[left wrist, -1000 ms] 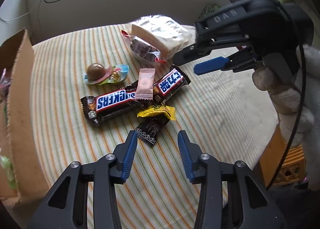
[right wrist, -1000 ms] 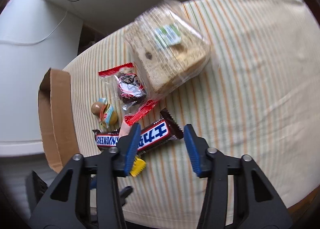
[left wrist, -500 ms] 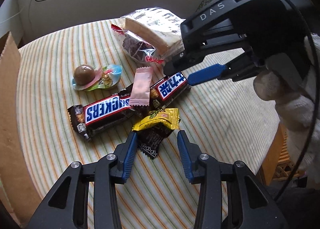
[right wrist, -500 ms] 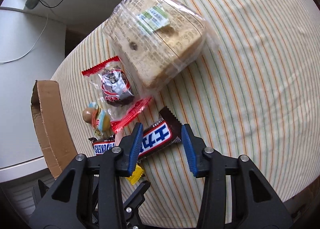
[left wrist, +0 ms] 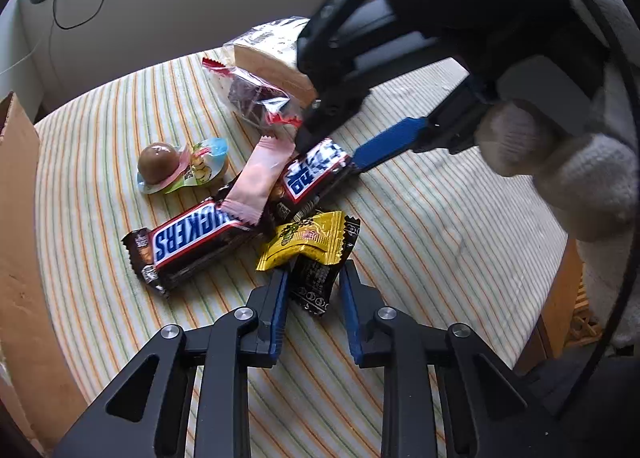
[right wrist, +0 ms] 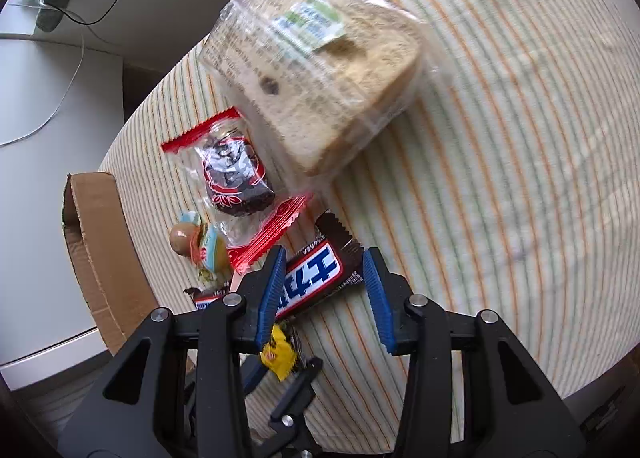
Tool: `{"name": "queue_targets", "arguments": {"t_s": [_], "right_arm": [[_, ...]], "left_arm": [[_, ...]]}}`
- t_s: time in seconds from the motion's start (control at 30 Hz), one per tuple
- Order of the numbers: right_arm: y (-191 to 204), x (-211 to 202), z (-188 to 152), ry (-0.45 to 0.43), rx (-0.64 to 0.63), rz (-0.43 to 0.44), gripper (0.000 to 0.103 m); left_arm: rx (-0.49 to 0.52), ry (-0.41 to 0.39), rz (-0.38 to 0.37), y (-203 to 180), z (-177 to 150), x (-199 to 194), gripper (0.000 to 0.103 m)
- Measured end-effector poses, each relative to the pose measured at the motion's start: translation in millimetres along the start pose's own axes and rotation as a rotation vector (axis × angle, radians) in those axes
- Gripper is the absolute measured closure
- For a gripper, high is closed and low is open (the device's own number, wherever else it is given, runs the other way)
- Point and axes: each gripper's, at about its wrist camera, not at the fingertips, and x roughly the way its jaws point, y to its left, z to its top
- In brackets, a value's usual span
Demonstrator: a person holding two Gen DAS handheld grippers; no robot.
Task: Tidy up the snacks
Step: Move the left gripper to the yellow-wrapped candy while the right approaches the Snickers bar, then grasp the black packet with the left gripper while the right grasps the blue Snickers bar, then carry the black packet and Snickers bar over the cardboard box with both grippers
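Left wrist view: my left gripper (left wrist: 313, 282) is closing around the dark candy (left wrist: 314, 282), which lies under the yellow candy (left wrist: 306, 239); the pads look just short of pinching it. Beyond lie two bars (left wrist: 192, 236), a pink packet (left wrist: 258, 182) and a chocolate egg (left wrist: 160, 162) on the striped cloth (left wrist: 440, 258). Right wrist view: my right gripper (right wrist: 325, 278) stands spread astride the nearer bar (right wrist: 316, 274), not pressing it. The bread (right wrist: 316, 70) and red-edged cake (right wrist: 234, 174) lie beyond, the box (right wrist: 100, 250) at left. I judge sorting barely begun: every snack visible remains on the cloth.
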Motion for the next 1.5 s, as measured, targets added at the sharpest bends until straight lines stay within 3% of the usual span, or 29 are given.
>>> {"name": "queue_targets", "arguments": {"t_s": [0.17, 0.23, 0.27, 0.57, 0.93, 1.23, 1.5], "right_arm": [[23.1, 9.3, -1.5, -0.015, -0.079, -0.033, 0.061], [27.2, 11.7, -2.7, -0.022, -0.102, -0.031, 0.068], [27.5, 11.4, -2.4, -0.028, -0.106, -0.031, 0.077], [15.9, 0.2, -3.9, -0.074, -0.133, -0.002, 0.079], [-0.9, -41.2, -10.6, -0.177, -0.208, -0.026, 0.08], [3.0, -68.5, -20.4, -0.224, -0.283, -0.032, 0.08], [49.4, -83.6, -32.3, -0.257, -0.398, 0.001, 0.08]], "left_arm": [[-0.015, -0.007, -0.01, -1.4, -9.7, -5.8, 0.082], [-0.029, -0.012, -0.013, -0.9, -13.4, -9.3, 0.082], [-0.035, -0.013, -0.017, -0.6, -15.9, -11.1, 0.082], [-0.099, -0.022, -0.056, 4.8, -41.8, -25.8, 0.082], [-0.176, -0.083, -0.119, 13.4, -42.4, -58.1, 0.082], [-0.216, -0.136, -0.068, 17.9, -31.8, -84.2, 0.082], [-0.275, -0.208, 0.069, 52.8, -25.9, -129.5, 0.082]]}}
